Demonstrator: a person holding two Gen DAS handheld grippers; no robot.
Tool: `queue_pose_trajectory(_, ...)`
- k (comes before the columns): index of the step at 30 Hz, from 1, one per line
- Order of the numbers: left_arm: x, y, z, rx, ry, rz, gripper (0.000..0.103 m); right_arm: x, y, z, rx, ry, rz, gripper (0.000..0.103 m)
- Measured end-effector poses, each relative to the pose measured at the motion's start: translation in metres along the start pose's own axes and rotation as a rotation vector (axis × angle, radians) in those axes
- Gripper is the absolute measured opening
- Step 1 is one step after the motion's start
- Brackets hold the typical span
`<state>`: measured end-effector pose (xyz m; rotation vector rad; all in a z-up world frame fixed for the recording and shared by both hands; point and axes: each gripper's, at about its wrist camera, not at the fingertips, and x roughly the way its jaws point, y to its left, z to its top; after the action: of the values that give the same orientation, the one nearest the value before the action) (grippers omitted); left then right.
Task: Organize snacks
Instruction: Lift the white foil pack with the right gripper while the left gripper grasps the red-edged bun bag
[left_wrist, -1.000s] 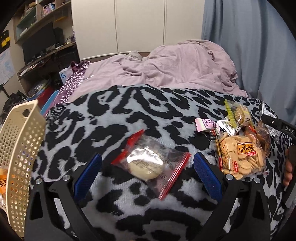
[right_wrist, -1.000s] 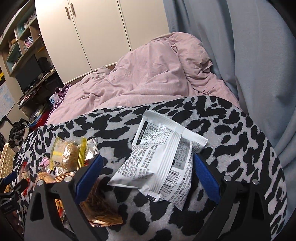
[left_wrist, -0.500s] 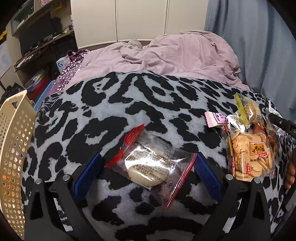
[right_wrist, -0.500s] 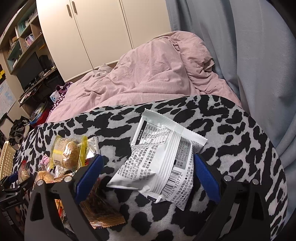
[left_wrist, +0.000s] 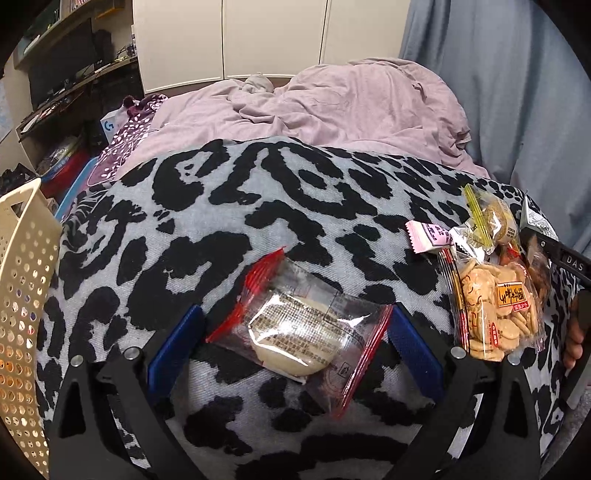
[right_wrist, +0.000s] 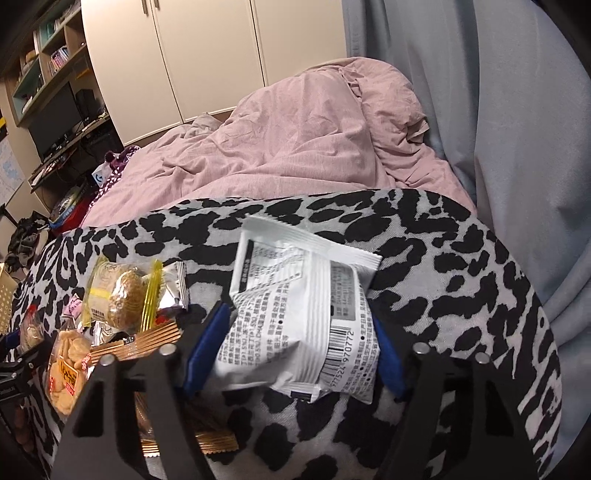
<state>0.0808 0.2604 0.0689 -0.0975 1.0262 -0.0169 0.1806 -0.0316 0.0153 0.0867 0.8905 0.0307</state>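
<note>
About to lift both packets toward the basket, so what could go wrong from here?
1. The left tool straddles the red-edged packet cornerwise; closing may catch only loose film or crush the cake inside.
2. The right tool presses the puffy white packet; it could pop or slip out.
3. The cracker bag and pile lie close beside; a swing could drag them across the spotted blanket.

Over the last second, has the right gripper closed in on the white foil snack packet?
Yes. The right gripper has narrowed: its blue pads, earlier apart from the white foil snack packet lying on the leopard-print blanket, now press its sides.
</note>
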Motion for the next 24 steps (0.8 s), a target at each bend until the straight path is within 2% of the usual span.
queue_pose_trajectory(5,-0.001,0.000,-0.001,0.002,-0.011,0.013,0.099,-0.012,0.005,-0.004,-0.033,-0.039,-0.028,0.066)
queue_pose_trajectory(9,-0.006,-0.007,-0.004,0.013,-0.032,0.020,0.086,-0.029,0.015,-0.011,-0.075,-0.102,-0.070,0.066)
queue_pose_trajectory(12,-0.010,-0.009,-0.006,0.014,-0.049,0.021,0.084,-0.043,0.022,-0.015,-0.095,-0.138,-0.081,0.066)
queue_pose_trajectory(17,-0.022,-0.012,-0.009,0.012,-0.092,-0.010,0.083,-0.064,0.029,-0.018,-0.106,-0.177,-0.071,0.066)
queue_pose_trajectory(18,-0.025,-0.014,-0.010,0.016,-0.099,-0.020,0.076,-0.067,0.031,-0.019,-0.108,-0.182,-0.067,0.066)
queue_pose_trajectory(24,-0.043,-0.023,-0.015,0.054,-0.143,-0.041,0.075,-0.087,0.041,-0.022,-0.125,-0.215,-0.038,0.066)
